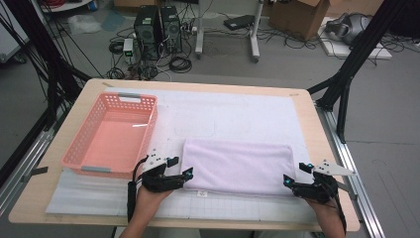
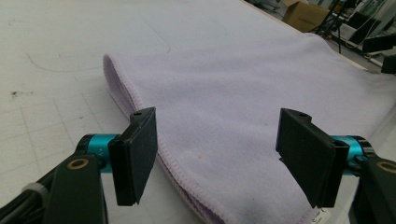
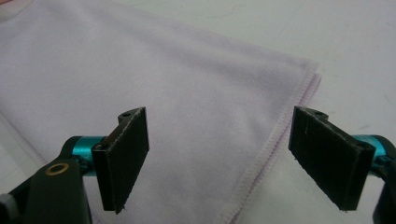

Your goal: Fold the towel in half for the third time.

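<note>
On the white mat (image 1: pixel 237 111), both grippers' fingers (image 2: pixel 135 154) gape at the folded towel's (image 1: pixel 237 166) near corners.

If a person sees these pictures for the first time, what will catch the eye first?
First comes the folded lilac towel, lying flat in the middle of the table on a white mat. The left gripper and the right gripper, both with jaws open, sit at its two near corners. Next is the empty pink basket on the left side of the table.
</note>
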The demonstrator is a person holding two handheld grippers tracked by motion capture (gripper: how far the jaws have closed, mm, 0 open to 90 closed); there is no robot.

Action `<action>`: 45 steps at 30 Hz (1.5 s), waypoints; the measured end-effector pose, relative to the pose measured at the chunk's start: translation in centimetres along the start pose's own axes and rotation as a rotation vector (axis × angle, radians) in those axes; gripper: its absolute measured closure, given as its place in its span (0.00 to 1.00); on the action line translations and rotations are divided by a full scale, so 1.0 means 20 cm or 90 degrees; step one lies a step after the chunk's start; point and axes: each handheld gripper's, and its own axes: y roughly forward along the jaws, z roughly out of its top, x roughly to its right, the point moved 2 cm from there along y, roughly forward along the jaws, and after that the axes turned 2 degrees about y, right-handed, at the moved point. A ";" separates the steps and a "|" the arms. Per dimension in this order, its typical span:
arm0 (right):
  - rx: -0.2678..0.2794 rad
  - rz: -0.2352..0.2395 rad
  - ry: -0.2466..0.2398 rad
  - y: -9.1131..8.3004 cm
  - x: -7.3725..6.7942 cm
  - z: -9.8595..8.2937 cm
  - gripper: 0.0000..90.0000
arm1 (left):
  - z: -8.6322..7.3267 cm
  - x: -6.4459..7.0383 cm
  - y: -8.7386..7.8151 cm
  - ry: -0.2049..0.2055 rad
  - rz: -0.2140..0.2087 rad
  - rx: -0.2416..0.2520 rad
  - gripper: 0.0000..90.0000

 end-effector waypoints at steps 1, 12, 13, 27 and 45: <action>0.000 0.000 -0.001 0.00 0.00 0.00 0.21 | 0.00 0.00 0.00 -0.002 0.002 -0.003 0.33; 0.005 0.004 0.002 0.01 -0.02 0.01 0.21 | -0.03 0.00 0.00 -0.020 0.018 -0.035 0.31; 0.005 0.004 -0.001 0.02 -0.03 0.01 0.21 | -0.03 0.00 0.00 -0.019 0.016 -0.041 0.31; 0.016 0.013 -0.012 0.03 -0.07 0.05 0.21 | -0.07 0.01 -0.01 -0.026 0.028 -0.119 0.50; 0.010 0.083 -0.047 0.18 -0.19 0.17 0.21 | -0.09 0.05 0.01 -0.029 0.040 -0.139 0.83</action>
